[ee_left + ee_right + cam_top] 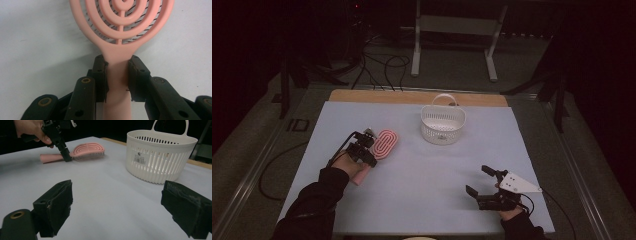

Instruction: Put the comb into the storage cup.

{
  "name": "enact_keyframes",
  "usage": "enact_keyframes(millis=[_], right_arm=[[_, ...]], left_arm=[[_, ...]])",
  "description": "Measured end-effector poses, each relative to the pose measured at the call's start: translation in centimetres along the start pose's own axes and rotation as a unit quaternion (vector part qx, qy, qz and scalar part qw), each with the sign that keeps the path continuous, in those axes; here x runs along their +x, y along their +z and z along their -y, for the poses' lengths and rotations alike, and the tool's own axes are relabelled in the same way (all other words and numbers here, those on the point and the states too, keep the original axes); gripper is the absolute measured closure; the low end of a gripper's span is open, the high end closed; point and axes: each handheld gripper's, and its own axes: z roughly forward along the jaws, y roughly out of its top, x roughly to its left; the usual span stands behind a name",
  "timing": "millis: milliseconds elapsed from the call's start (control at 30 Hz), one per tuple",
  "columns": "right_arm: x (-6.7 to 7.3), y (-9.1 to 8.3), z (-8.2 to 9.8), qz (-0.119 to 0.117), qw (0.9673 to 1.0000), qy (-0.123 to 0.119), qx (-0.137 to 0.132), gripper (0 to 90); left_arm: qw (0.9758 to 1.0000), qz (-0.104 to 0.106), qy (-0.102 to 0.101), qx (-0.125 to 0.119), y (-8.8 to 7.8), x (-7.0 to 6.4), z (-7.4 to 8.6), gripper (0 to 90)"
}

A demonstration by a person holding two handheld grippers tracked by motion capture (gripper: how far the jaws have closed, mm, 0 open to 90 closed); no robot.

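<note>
Clearly the pink hairbrush (120, 30) lies flat on the white table cover (422, 170), left of the white basket (442, 124). The left gripper (117, 75) pinches its neck — a good place, narrow and stiff. It looks light, hard plastic, maybe a little slippery. The right gripper (117, 207) rests apart, jaws spread wide — holding nothing.

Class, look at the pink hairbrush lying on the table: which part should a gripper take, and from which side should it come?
Take the pink hairbrush at the neck, where the handle narrows below the ringed head. It lies flat, bristles down, so come from above with one jaw on each long side of the handle. The left gripper shows this: its jaws are shut on that neck. The wide head would probably not fit between jaws.
</note>
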Motion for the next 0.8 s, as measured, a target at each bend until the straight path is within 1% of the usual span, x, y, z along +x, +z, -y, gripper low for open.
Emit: enact_keyframes(millis=[67, 100, 133, 167, 233, 267, 300, 333, 367, 400, 467, 533, 567, 600, 667, 700, 733, 767, 800], right_arm=[[0.0, 0.0, 0.0, 0.001, 1.0, -0.001, 0.002, 10.1], [0.0, 0.0, 0.0, 0.001, 1.0, 0.0, 0.001, 10.1], [0.0, 0.0, 0.0, 0.001, 1.0, -0.001, 0.001, 10.1], [0.0, 0.0, 0.0, 0.001, 1.0, 0.0, 0.0, 10.1], [0.0, 0.0, 0.0, 0.001, 1.0, 0.001, 0.001, 10.1], [0.0, 0.0, 0.0, 0.001, 1.0, 0.0, 0.001, 10.1], [0.0, 0.0, 0.0, 0.001, 1.0, 0.0, 0.001, 10.1], [0.0, 0.0, 0.0, 0.001, 1.0, 0.0, 0.0, 10.1], [0.0, 0.0, 0.0, 0.001, 1.0, 0.0, 0.0, 10.1], [-0.1, 0.0, 0.0, 0.001, 1.0, -0.001, 0.001, 10.1], [0.0, 0.0, 0.0, 0.001, 1.0, -0.001, 0.0, 10.1], [-0.1, 0.0, 0.0, 0.001, 1.0, 0.0, 0.0, 10.1], [-0.1, 0.0, 0.1, 0.001, 1.0, 0.0, 0.001, 10.1], [-0.1, 0.0, 0.1, 0.002, 1.0, -0.001, 0.002, 10.1], [0.0, 0.0, 0.0, 0.0, 1.0, 0.0, 0.001, 10.1], [0.0, 0.0, 0.0, 0.001, 1.0, -0.002, 0.0, 10.1], [-0.1, 0.0, 0.0, 0.002, 1.0, -0.001, 0.001, 10.1], [-0.1, 0.0, 0.0, 0.002, 1.0, -0.001, 0.001, 10.1], [0.0, 0.0, 0.1, 0.001, 1.0, -0.002, 0.002, 10.1]], left_arm=[[1.0, -0.001, -0.002, -0.003, 0.0, 0.0, 0.1, 71.6], [0.9999, -0.007, 0.006, -0.008, -0.1, -0.2, 0.1, 71.6], [0.9999, -0.006, 0.007, -0.008, -0.1, -0.1, 0.1, 71.6], [0.9998, -0.008, 0.009, -0.015, -0.1, -0.1, 0.2, 71.7], [0.9998, -0.008, 0.006, -0.018, -0.2, -0.1, 0.2, 71.7], [0.9996, -0.004, 0.008, -0.026, -0.4, -0.1, 0.2, 71.7], [0.9996, -0.004, 0.008, -0.026, -0.4, -0.1, 0.2, 71.7], [0.9994, -0.001, 0.011, -0.034, -0.6, -0.1, 0.3, 71.7], [0.9994, -0.001, 0.011, -0.034, -0.6, -0.1, 0.3, 71.7], [0.999, 0.006, 0.01, -0.043, -1.0, -0.1, 0.3, 71.7], [0.9984, 0.004, 0.016, -0.054, -1.3, -0.2, 0.3, 71.7], [0.9975, 0.005, 0.019, -0.067, -1.7, -0.4, 0.4, 71.7], [0.9971, 0.007, 0.024, -0.072, -1.8, -0.5, 0.4, 71.8], [0.9966, 0.004, 0.025, -0.078, -2.0, -0.7, 0.4, 71.8], [0.9955, 0.014, 0.031, -0.088, -2.2, -0.8, 0.4, 71.8], [0.9955, 0.014, 0.031, -0.088, -2.2, -0.8, 0.4, 71.8], [0.9947, 0.016, 0.036, -0.095, -2.4, -1.0, 0.5, 71.8], [0.9947, 0.016, 0.036, -0.095, -2.4, -1.0, 0.5, 71.8], [0.9936, 0.017, 0.038, -0.105, -2.5, -1.2, 0.6, 71.8]])
